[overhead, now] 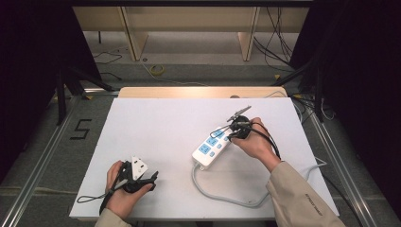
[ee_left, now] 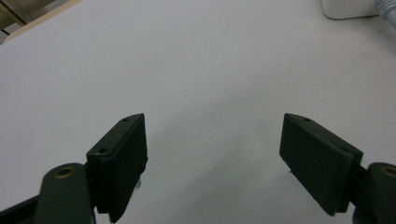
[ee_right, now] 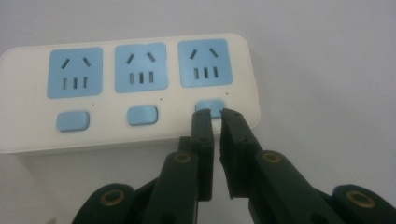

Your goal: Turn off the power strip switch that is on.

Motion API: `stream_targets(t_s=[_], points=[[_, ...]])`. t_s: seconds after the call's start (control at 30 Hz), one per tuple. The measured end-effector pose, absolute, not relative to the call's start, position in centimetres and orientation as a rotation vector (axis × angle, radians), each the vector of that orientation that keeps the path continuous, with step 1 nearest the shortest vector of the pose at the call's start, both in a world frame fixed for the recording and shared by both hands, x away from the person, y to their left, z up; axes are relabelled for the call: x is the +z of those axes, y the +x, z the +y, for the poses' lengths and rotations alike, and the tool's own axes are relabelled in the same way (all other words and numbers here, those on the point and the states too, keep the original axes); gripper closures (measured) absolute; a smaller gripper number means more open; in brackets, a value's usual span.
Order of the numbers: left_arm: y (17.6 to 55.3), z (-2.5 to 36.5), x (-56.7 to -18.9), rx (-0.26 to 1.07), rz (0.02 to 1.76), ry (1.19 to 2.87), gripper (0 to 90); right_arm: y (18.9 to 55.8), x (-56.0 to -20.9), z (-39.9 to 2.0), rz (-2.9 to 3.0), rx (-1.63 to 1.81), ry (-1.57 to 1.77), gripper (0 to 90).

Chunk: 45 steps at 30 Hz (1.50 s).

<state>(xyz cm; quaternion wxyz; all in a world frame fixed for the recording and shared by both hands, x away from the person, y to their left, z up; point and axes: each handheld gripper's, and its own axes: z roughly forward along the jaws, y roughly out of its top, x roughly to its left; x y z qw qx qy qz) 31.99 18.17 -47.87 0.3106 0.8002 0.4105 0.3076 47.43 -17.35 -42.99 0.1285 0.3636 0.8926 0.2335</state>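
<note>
A white power strip with three blue sockets and three blue switches lies right of the table's middle; its grey cord loops toward the front edge. My right gripper is at the strip's far end. In the right gripper view its jaws stand only a narrow slit apart with nothing between them, and the right gripper has its tips at the rightmost switch of the strip. My left gripper rests near the front left. The left gripper is wide open over bare white surface.
A white sheet covers the table. A corner of the strip shows at the top right of the left gripper view. Beyond the table's far edge are wooden shelf legs and loose cables on the floor.
</note>
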Motion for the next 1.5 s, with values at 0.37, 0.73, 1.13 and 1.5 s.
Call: stream_targets(t_s=[0.37,0.73,1.13,1.5], points=[[31.9,18.1,-47.9,0.809,1.088,2.113,23.0,45.8,-43.0,-18.9,2.589,0.716,1.056,79.1],[31.9,18.0,-48.0,0.804,1.091,2.119,23.0,44.1,-43.5,-20.8,2.583,0.753,1.071,73.5],[31.8,17.9,-48.0,0.799,1.087,2.127,23.0,42.1,-44.3,-22.6,2.571,0.806,1.084,66.3],[31.8,17.8,-48.0,0.797,1.086,2.131,23.0,40.2,-45.2,-24.2,2.57,0.879,1.059,61.0]])
